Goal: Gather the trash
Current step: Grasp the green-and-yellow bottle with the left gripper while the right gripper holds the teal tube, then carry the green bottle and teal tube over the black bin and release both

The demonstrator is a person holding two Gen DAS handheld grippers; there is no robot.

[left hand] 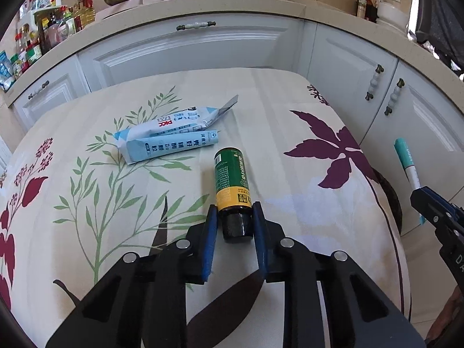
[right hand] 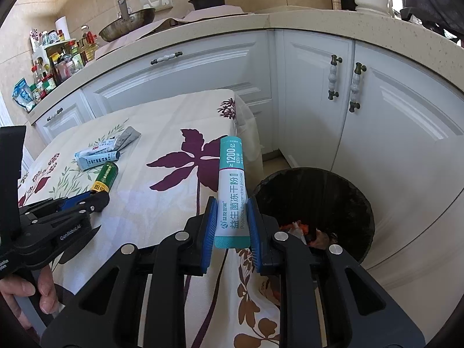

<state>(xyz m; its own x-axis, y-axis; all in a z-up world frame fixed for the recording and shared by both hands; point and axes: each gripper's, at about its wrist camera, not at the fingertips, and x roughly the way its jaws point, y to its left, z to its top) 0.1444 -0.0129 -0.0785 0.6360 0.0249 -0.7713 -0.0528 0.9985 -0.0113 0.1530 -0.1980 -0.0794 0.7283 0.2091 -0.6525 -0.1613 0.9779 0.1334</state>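
Left claw (left hand: 234, 222) pinching the black cap of the small, rigid, light green-and-yellow bottle (left hand: 232, 178) lying on the floral-clothed table (left hand: 87, 197); right claw (right hand: 231, 222) clamping a limp teal-and-white powder sachet (right hand: 232, 188)

**What I can't make out**

From my right camera the bin (right hand: 342, 203) is partly blocked by my gripper (right hand: 232, 223), and its contents are unreadable scraps. The jars (left hand: 43, 37) on the counter are too small to identify. My hand (right hand: 43, 293) is cut off by the edge.

Bright daylight, soft shadows; sharp focus, strong fisheye bending, dark vignetted corners
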